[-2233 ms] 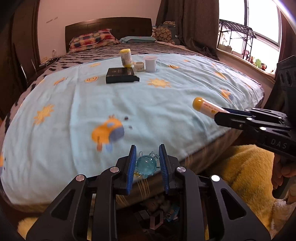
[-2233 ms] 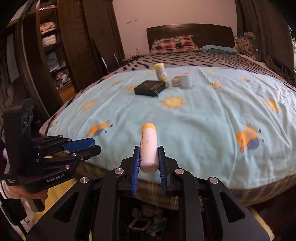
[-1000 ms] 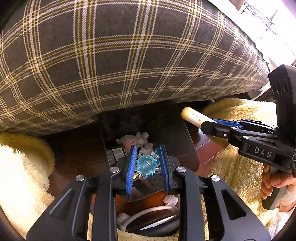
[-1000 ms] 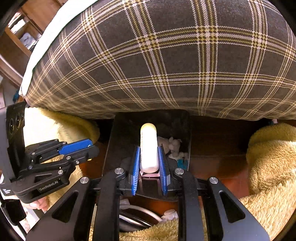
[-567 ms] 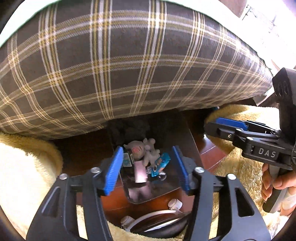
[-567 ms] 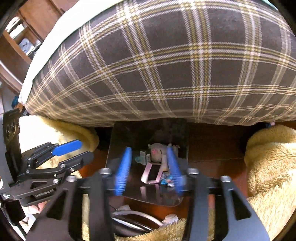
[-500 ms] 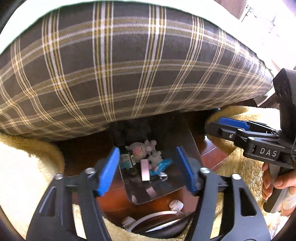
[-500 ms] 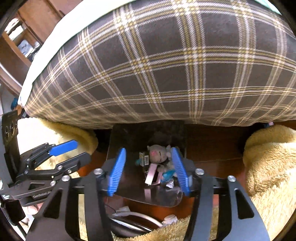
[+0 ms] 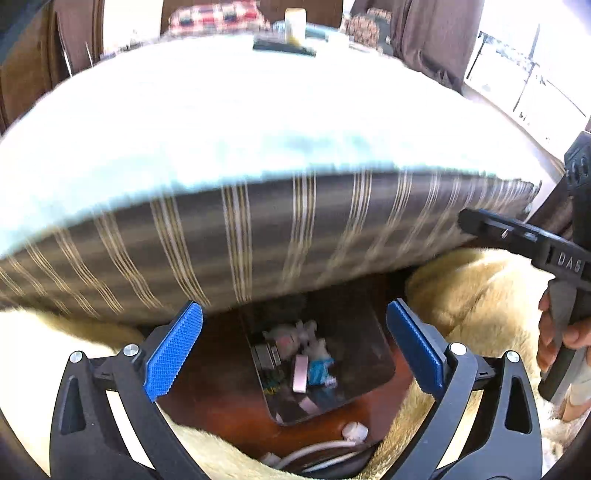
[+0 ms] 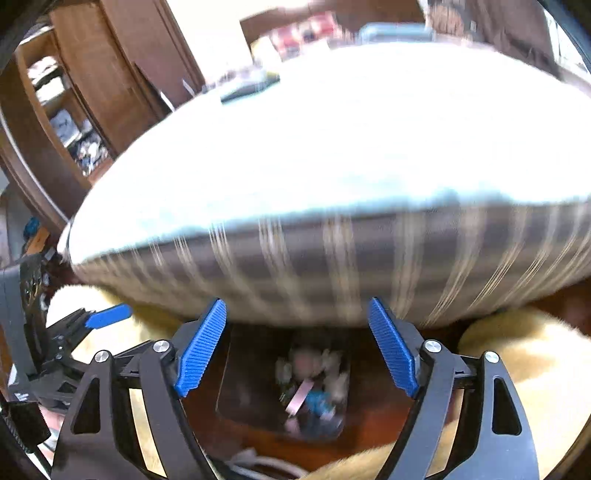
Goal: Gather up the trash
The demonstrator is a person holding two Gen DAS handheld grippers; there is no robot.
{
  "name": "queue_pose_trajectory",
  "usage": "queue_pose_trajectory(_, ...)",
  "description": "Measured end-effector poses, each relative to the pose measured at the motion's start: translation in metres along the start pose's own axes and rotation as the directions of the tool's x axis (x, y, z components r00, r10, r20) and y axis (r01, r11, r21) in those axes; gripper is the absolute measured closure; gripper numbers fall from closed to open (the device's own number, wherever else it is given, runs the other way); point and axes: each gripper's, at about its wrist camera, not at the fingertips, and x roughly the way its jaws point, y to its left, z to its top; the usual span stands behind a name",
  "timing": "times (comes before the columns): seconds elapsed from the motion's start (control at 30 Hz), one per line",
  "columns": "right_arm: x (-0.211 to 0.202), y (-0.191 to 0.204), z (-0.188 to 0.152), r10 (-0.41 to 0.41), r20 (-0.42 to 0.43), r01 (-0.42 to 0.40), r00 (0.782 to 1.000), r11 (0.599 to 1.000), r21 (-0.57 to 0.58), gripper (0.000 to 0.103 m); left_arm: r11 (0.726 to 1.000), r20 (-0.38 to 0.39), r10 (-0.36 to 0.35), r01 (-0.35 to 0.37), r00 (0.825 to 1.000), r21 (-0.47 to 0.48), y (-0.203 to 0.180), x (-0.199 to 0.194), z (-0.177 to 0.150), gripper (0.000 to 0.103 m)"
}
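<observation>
A dark trash bin (image 9: 354, 325) stands on the floor at the foot of the bed and holds several bits of trash (image 9: 303, 362); it also shows, blurred, in the right wrist view (image 10: 243, 384). My left gripper (image 9: 295, 347) is open and empty above the bin. My right gripper (image 10: 295, 350) is open and empty above the bin too. Each gripper shows in the other's view, the right gripper (image 9: 517, 236) at the right edge and the left gripper (image 10: 92, 321) at the left edge. On the bed top, far back, lie a black box (image 9: 280, 46) and a yellow-capped bottle (image 9: 295, 22).
The bed (image 9: 258, 147) with a light blue sheet and plaid side fills the middle. Yellow fluffy rugs (image 9: 480, 295) lie on both sides of the bin. White cables (image 9: 332, 443) lie on the wooden floor in front. A wooden shelf unit (image 10: 74, 110) stands at the left.
Both grippers opened and dropped the blue ball and the yellow-capped tube into the bin. Both then tilted up and back, so the bed top is in view again.
</observation>
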Motion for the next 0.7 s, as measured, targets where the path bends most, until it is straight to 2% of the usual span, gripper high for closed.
queue_pose_trajectory(0.13, -0.025, 0.006, 0.037, -0.08, 0.135, 0.093, 0.988, 0.991, -0.095, 0.014, 1.0, 0.069, 0.016, -0.017, 0.997, 0.017, 0.002, -0.021, 0.026, 0.008)
queue_pose_trajectory(0.27, -0.018, 0.002, 0.067, -0.079, 0.17, 0.1, 0.982, 0.988, -0.12, 0.011, 0.997, 0.113, 0.051, -0.058, 0.992, 0.058, -0.001, -0.029, 0.053, 0.008)
queue_pose_trajectory(0.4, 0.001, -0.001, 0.092, -0.052, 0.152, 0.069, 0.987, 0.992, -0.108, 0.009, 0.994, 0.144, 0.054, -0.067, 0.988, 0.087, -0.006, -0.024, 0.076, 0.008)
queue_pose_trajectory(0.53, 0.028, 0.002, 0.11, -0.021, 0.102, 0.029, 0.995, 0.997, -0.077, 0.009, 0.996, 0.128, 0.028, -0.038, 0.991, 0.076, -0.004, -0.003, 0.095, 0.008)
queue_pose_trajectory(0.7, 0.056, -0.002, 0.128, -0.024, 0.088, 0.029, 0.996, 0.998, -0.056, 0.009, 0.997, 0.146, 0.06, -0.067, 0.987, 0.046, 0.003, 0.025, 0.128, 0.008)
